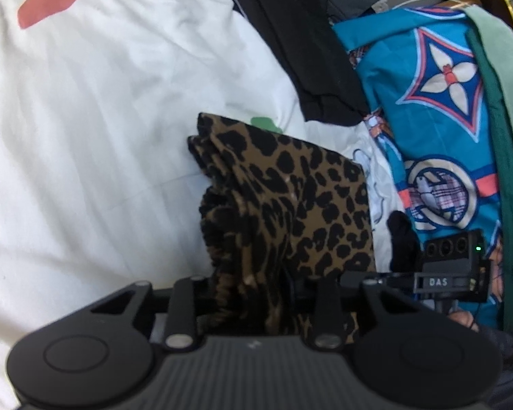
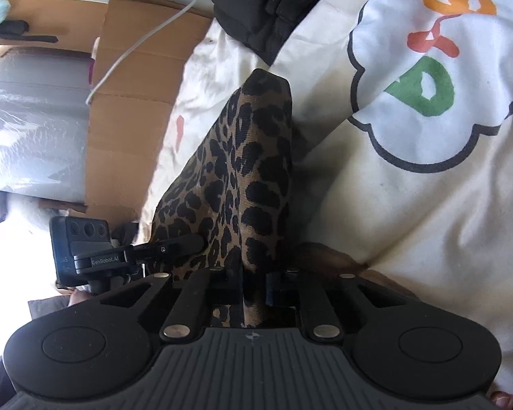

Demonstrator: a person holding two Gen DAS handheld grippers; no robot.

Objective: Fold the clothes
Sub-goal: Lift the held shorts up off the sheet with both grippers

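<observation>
Leopard-print garment [image 1: 284,198] (soft, folded layers) pinched by left gripper [image 1: 256,294], right gripper [image 2: 253,283].

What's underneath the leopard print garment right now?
The leopard print garment lies on a white printed duvet; a green patch peeks out behind it. Whatever lies directly beneath is covered.

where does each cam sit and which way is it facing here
Left wrist: sits on the left claw, facing forward over the leopard-print garment on the white bedding; the right claw's black mount shows at right.
Right wrist: sits on the right claw, facing along the same garment towards a cardboard box; the left claw's mount shows at left.
Shared: garment, bedding, both claws gripping the garment.
</observation>
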